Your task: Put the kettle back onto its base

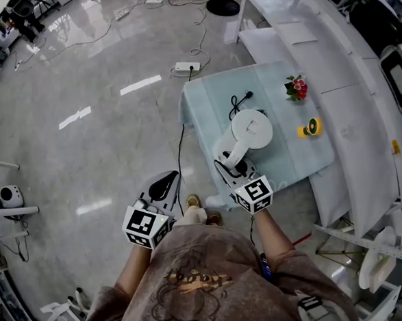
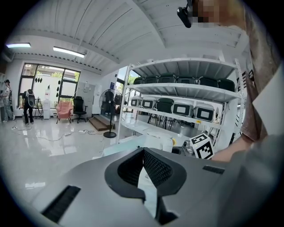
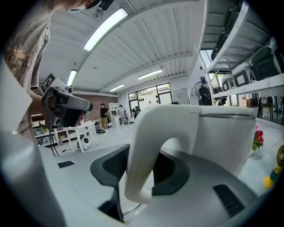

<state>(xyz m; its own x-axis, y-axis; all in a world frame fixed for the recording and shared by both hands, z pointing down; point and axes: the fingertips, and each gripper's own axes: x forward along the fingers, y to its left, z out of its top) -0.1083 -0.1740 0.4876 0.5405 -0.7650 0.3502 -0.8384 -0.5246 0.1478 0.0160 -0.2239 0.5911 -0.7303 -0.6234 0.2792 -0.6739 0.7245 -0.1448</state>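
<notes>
**Kettle.** The white kettle (image 1: 252, 129), lid on, stands upright near the middle of the table (image 1: 304, 161), over the pale blue cloth. Its handle (image 3: 144, 150) points toward the person.

**Right gripper** (image 1: 234, 168). Its 2 jaws are clamped on the handle, 1 pad on each side of the loop, low down. Judgement: the handle is the only part narrow enough for the jaws to span. Taking it from the near side also lets the body hang plumb.

**Left gripper** (image 1: 163, 186). The jaws are together with nothing between them. It hangs over the floor beside the person's leg, well apart from the table. Judgement: it is parked, since this is a 1-hand job and out there it stays clear of the cord.

**Base.** No view shows it separately. A black cord (image 1: 239, 103) with its plug lies loose on the cloth just behind the kettle, so the base is most likely right under the kettle. I cannot tell whether the bottom is seated or just above it.

**Other items.** A small flower bunch (image 1: 295, 88) and a yellow toy (image 1: 311, 128) sit toward the far side, apart from the kettle and not in the way.

**Stage (judgement).** This is the placing step, near its end. The kettle should be level and centred on the base before the jaws let go, because a tilted seat could leave it rocking.
</notes>
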